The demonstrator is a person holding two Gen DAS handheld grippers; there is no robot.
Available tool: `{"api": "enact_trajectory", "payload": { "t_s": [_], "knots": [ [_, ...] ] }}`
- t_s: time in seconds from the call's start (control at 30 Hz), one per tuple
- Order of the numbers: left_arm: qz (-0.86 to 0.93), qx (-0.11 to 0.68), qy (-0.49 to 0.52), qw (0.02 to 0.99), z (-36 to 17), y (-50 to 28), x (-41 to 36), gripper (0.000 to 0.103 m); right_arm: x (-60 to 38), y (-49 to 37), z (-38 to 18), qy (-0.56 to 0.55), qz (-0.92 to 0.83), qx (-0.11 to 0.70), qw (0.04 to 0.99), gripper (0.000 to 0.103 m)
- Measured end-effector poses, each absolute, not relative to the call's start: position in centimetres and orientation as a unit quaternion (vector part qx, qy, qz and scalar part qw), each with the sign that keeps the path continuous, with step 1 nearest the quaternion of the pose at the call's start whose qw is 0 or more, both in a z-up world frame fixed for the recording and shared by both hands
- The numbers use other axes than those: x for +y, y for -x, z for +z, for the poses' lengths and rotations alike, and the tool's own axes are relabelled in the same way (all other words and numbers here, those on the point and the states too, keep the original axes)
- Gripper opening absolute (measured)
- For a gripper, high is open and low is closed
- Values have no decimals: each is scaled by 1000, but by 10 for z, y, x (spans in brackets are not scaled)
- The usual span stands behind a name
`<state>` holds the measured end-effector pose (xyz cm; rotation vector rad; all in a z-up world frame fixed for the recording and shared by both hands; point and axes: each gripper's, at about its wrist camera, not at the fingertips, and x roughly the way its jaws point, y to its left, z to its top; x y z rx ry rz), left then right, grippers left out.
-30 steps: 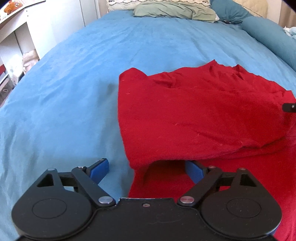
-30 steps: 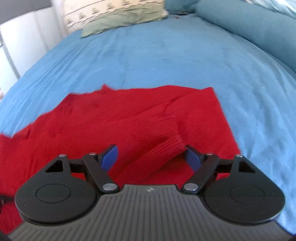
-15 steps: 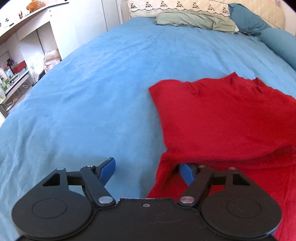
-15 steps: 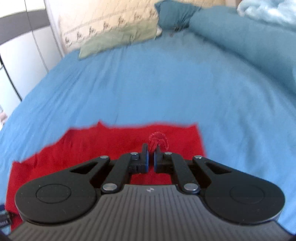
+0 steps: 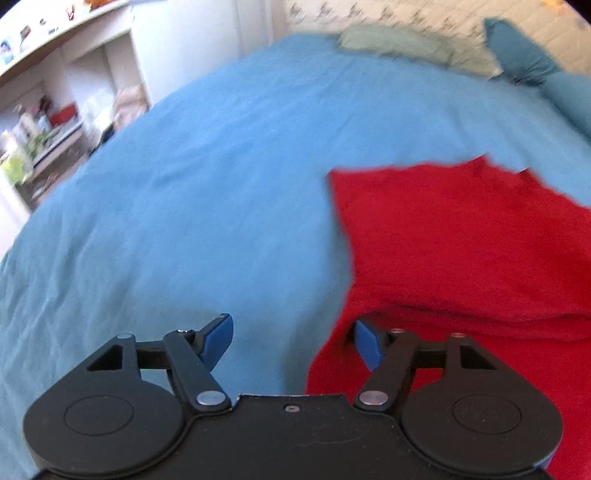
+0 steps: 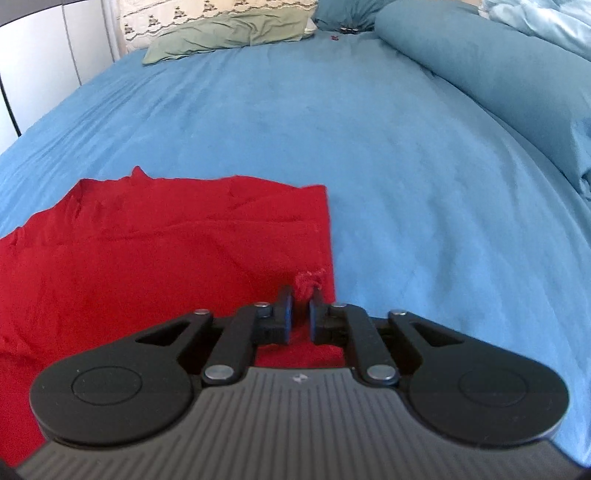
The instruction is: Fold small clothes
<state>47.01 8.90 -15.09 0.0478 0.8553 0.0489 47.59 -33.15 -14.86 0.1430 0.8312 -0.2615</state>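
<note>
A red knit garment [image 5: 461, 251] lies on the blue bedspread [image 5: 207, 206], its top layer folded over a lower layer. My left gripper [image 5: 293, 341] is open at the garment's near left edge, with its right blue pad [image 5: 367, 343] tucked under the upper fold and its left pad over bare bedspread. In the right wrist view the garment [image 6: 155, 258] fills the left half. My right gripper [image 6: 301, 299] is shut on a bunched bit of the garment's cuff [image 6: 310, 282] at its right edge.
A green pillow [image 6: 229, 35] and a patterned pillow lie at the head of the bed. A rolled teal duvet [image 6: 498, 81] runs along the right side. White shelves with small items [image 5: 48, 122] stand left of the bed.
My right gripper went from open around the ribbed cuff to shut on it and holds it lifted. My left gripper drew back toward the garment's left edge, still open.
</note>
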Motion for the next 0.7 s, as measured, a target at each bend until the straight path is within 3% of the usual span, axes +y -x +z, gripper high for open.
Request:
{"api": "enact_trajectory", "payload": {
  "t_s": [0.03, 0.07, 0.13, 0.43, 0.57, 0.7],
  "knots": [
    [0, 399, -28, 917, -142, -464, 85, 76, -329, -472, -144, -61, -129, 395, 907, 67],
    [-18, 386, -36, 922, -135, -460, 79, 78, -326, -467, -139, -51, -126, 382, 914, 80],
    [-53, 363, -58, 928, -122, -456, 63, 83, -316, -457, -129, -29, -104, 355, 929, 91],
    [-90, 410, -54, 906, -162, -487, 28, 84, -295, -467, -161, -9, -38, 378, 925, 93],
    [-98, 393, -49, 913, -174, -481, 31, 86, -314, -460, -177, -65, -23, 357, 931, 94],
    [-100, 382, -42, 918, -174, -478, 34, 87, -316, -455, -179, -48, -3, 342, 939, 94]
  ]
}}
